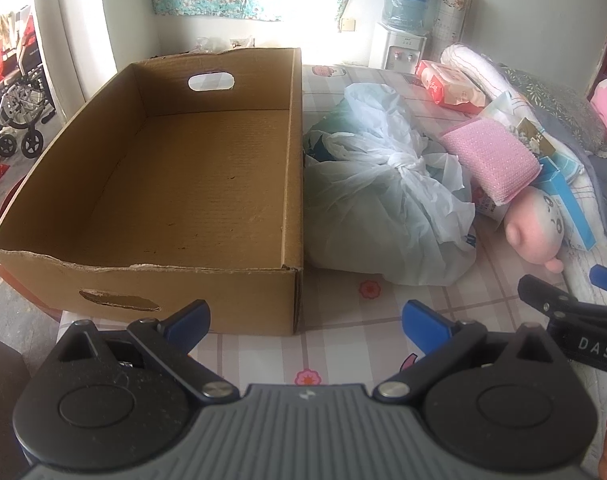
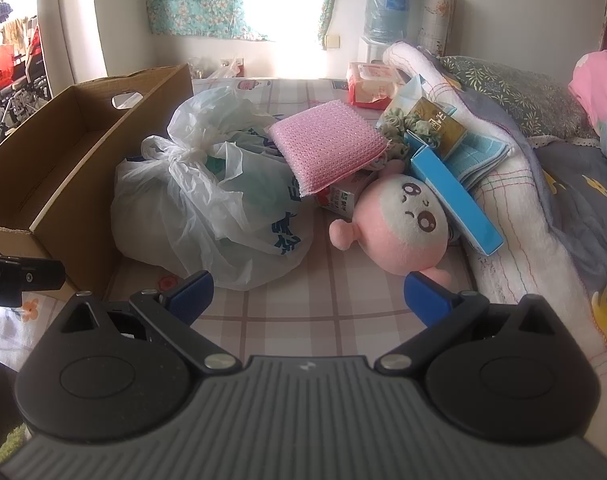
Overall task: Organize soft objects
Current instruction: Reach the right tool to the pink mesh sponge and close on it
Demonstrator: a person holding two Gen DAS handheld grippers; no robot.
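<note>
Both claws wide, empty: left claw (image 1: 305,322) by bare cardboard box (image 1: 207,276), right claw (image 2: 307,294) facing pink plush (image 2: 399,228). Start step; next I grab plush.

Plush doll (image 2: 399,226) body hidden (under blue box (image 2: 453,192)).

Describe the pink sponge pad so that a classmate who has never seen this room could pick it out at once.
Start at the big open cardboard box; right beside it sits a knotted white plastic bag. Leaning on the bag's far side is the sponge pad, a flat pink rectangle. Its bumpy, glittery mesh surface sets it apart from the smooth pink-and-white plush toy below it.
</note>
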